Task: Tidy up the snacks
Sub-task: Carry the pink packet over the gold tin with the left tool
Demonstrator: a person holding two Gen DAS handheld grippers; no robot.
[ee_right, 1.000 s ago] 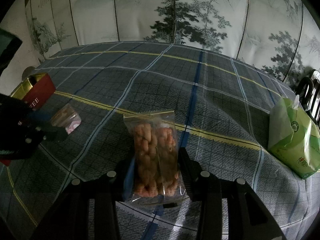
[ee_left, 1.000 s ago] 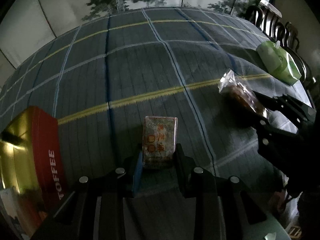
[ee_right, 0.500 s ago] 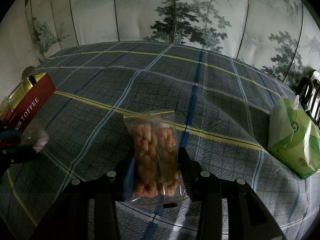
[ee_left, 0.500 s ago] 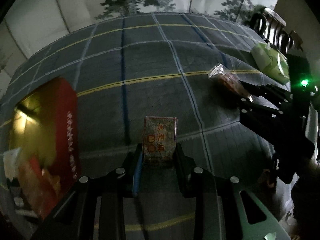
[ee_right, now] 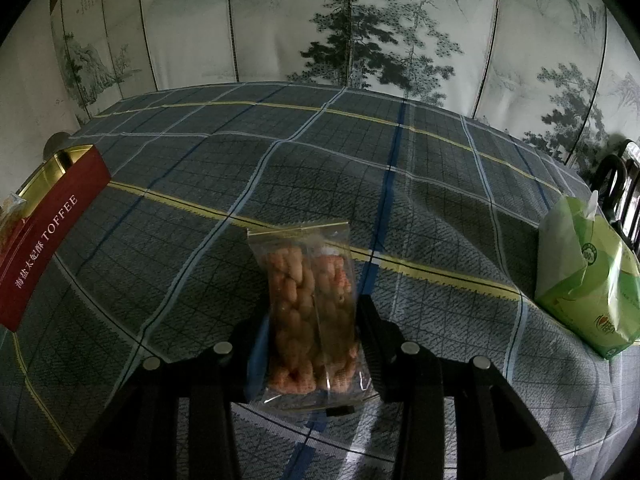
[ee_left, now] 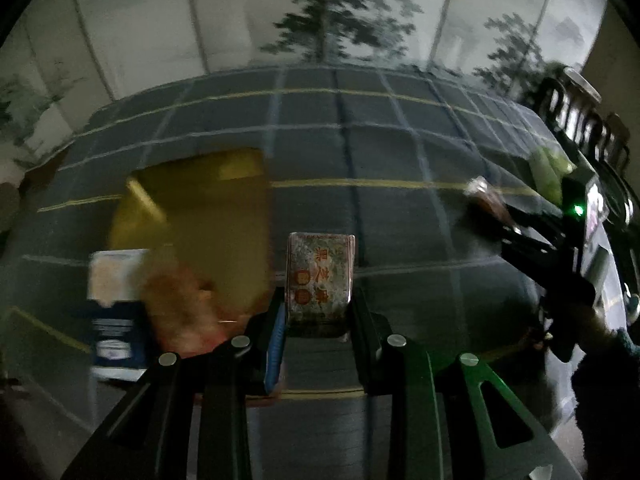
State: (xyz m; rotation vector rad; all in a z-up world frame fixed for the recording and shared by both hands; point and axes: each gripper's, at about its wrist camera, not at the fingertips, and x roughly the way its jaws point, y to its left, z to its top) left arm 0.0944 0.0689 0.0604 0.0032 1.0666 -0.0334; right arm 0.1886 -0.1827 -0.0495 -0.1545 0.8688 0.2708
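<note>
Currently my left gripper (ee_left: 318, 320) is clamped on a small square snack packet (ee_left: 320, 280) with red characters, held upright between the pads, above the plaid tablecloth (ee_left: 400, 152). Left view is motion-blurred. Just to its left sits the open toffee tin (ee_left: 192, 216), gold interior showing, with blurred snacks inside: an orange-red packet (ee_left: 180, 312) and a white-and-blue one (ee_left: 116, 300) at the near end. Can't tell whether those rest fully inside or on the rim.

My right gripper (ee_right: 312, 356) is closed on a clear bag of twisted fried snacks (ee_right: 308, 304), bag upright, top seal pointing away from me. From this side the tin (ee_right: 52, 232) is far left, red wall reading TOFFEE, well apart from the bag. A green tissue pack (ee_right: 584, 276) lies at the table's right edge, near a dark chair back (ee_right: 624, 184). A painted folding screen (ee_right: 360, 32) stands behind the table.
</note>
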